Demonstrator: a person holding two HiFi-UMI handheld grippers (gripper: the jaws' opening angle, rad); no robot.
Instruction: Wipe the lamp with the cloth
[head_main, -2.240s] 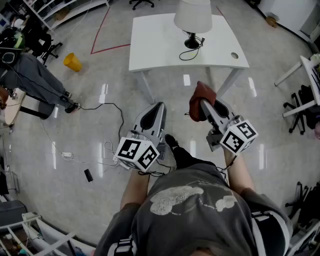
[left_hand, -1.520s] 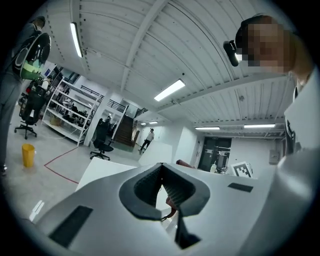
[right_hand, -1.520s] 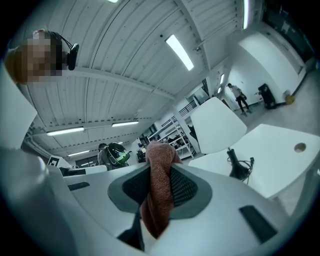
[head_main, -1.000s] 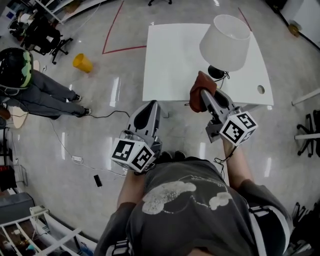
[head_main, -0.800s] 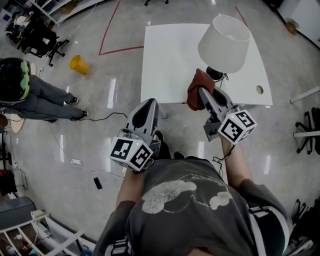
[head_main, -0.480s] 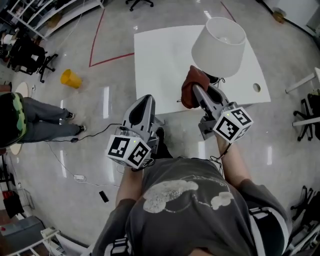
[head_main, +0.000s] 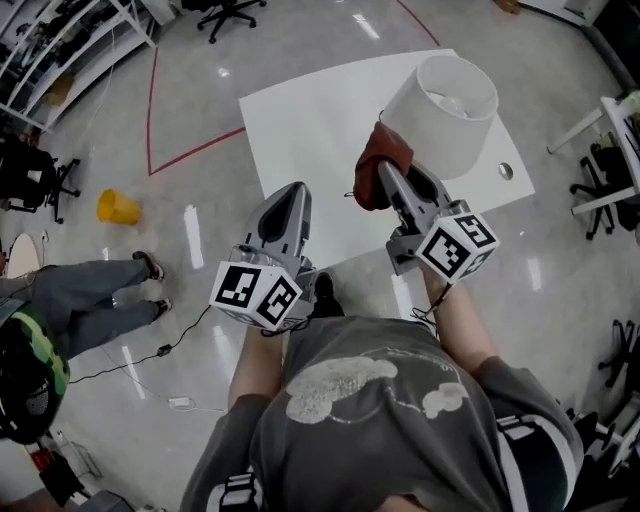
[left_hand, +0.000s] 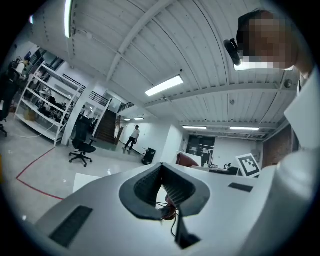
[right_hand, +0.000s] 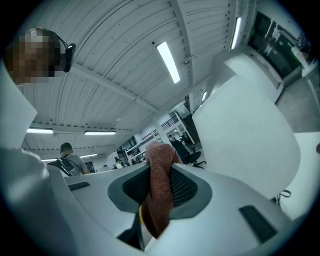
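Rust-red cloth (head_main: 372, 172) clamped in right hand-held gripper (head_main: 386, 180), just beside lamp (head_main: 441, 112) on table (head_main: 300, 130); contact unclear. Wiping likely all still ahead. Left hand-held gripper (head_main: 291, 192) closed, empty.

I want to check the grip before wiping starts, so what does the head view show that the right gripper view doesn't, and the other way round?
Only the head view: the white table, the left gripper with nothing in it, and a yellow bucket on the floor. Only the right gripper view: the jaws up close, shut on the cloth, plus ceiling lights. Both: the right gripper, the cloth, and the white lampshade just ahead of it.
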